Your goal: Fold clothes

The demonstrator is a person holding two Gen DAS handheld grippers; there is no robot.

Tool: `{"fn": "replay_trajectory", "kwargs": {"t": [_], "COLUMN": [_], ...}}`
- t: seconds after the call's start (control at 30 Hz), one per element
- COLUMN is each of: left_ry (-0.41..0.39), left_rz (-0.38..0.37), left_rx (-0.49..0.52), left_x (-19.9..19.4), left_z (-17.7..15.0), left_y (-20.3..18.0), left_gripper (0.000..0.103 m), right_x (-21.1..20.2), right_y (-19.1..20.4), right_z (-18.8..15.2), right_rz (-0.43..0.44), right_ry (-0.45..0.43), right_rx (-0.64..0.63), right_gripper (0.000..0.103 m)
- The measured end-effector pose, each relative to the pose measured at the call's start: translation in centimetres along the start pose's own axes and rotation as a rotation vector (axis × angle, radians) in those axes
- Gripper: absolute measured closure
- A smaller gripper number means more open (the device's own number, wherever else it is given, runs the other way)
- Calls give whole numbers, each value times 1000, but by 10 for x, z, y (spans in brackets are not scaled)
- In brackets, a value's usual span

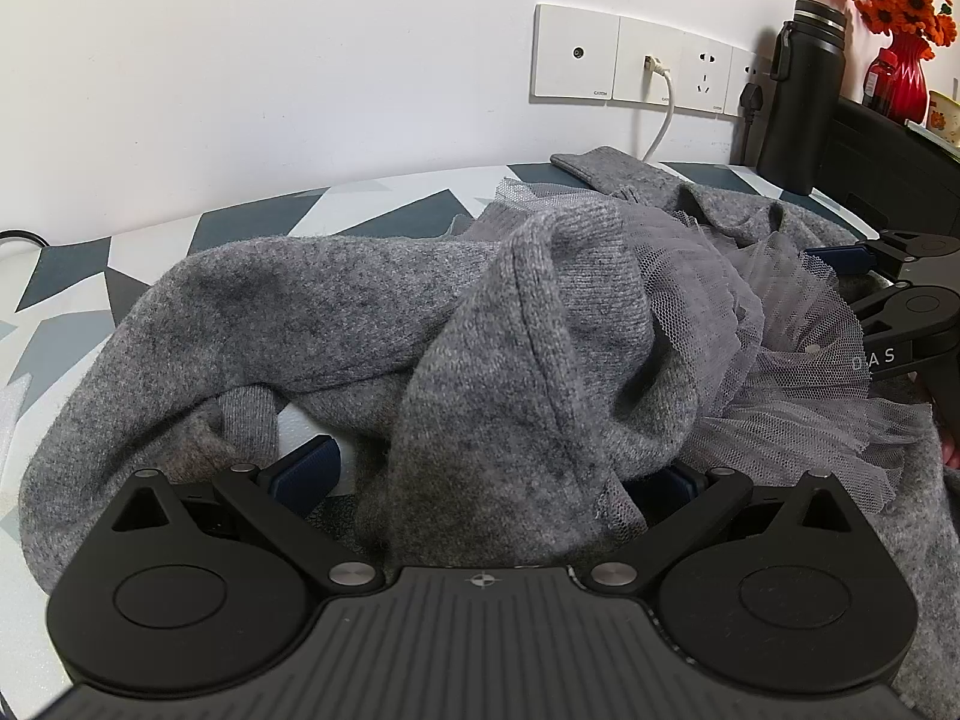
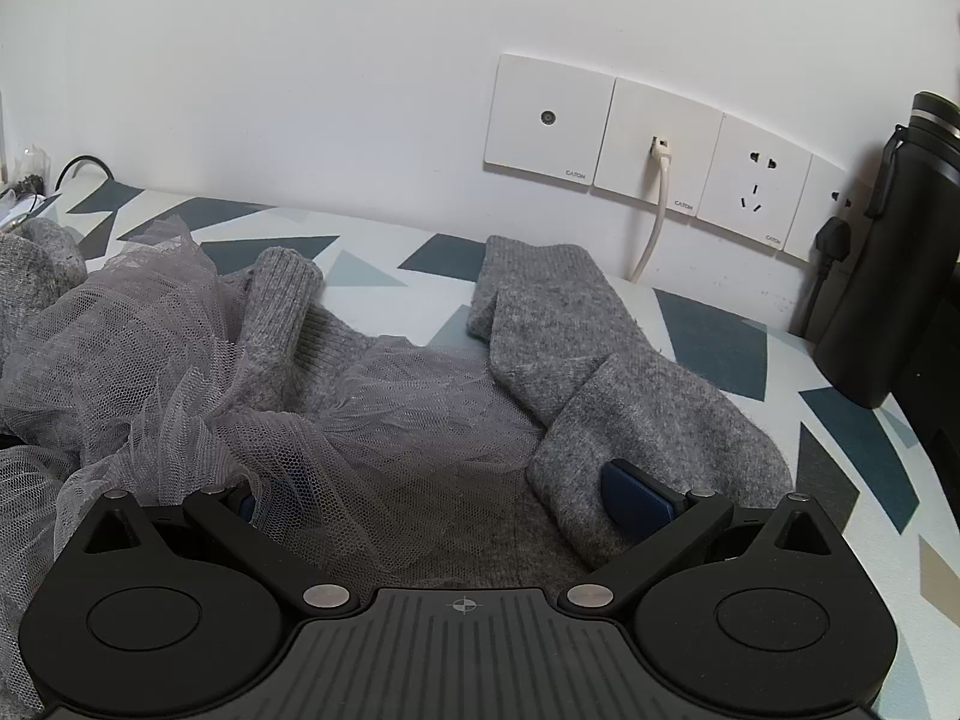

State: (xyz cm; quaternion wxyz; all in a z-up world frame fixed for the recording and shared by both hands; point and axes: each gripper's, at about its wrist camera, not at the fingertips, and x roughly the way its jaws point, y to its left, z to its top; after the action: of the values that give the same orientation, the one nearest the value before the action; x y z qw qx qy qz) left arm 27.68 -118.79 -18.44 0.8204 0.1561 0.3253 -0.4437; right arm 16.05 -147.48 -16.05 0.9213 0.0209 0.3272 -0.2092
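That grey knit dress [image 1: 336, 300] sprawled over the patterned table [image 1: 90, 264] looks floppy and heavyish, so grab thick knit. Its tulle frill [image 2: 150, 360] snags easily. Your left gripper [image 1: 498, 474] and right gripper [image 2: 456, 498] both gape wide, fabric bunched between.

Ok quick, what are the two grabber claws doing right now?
Left gripper: open, jaws wide apart with a fold of the grey knitted garment with tulle trim between them.
Right gripper: open, resting on the same garment.
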Motion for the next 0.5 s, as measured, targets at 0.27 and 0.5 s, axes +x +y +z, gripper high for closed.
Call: {"fn": "replay_trajectory", "kwargs": {"t": [0.27,0.5], "left_ry": [-7,-7], "left_rz": [-3,-2], "left_rx": [1,3], "left_x": [0,1], "left_z": [0,-1], "left_y": [0,0], "left_gripper": [0,0], "right_x": [0,3], "right_y": [3,-2], "right_z": [0,1], "right_rz": [-16,6], "right_ry": [-5,5], "right_rx": [-12,21], "right_gripper": [1,1]}}
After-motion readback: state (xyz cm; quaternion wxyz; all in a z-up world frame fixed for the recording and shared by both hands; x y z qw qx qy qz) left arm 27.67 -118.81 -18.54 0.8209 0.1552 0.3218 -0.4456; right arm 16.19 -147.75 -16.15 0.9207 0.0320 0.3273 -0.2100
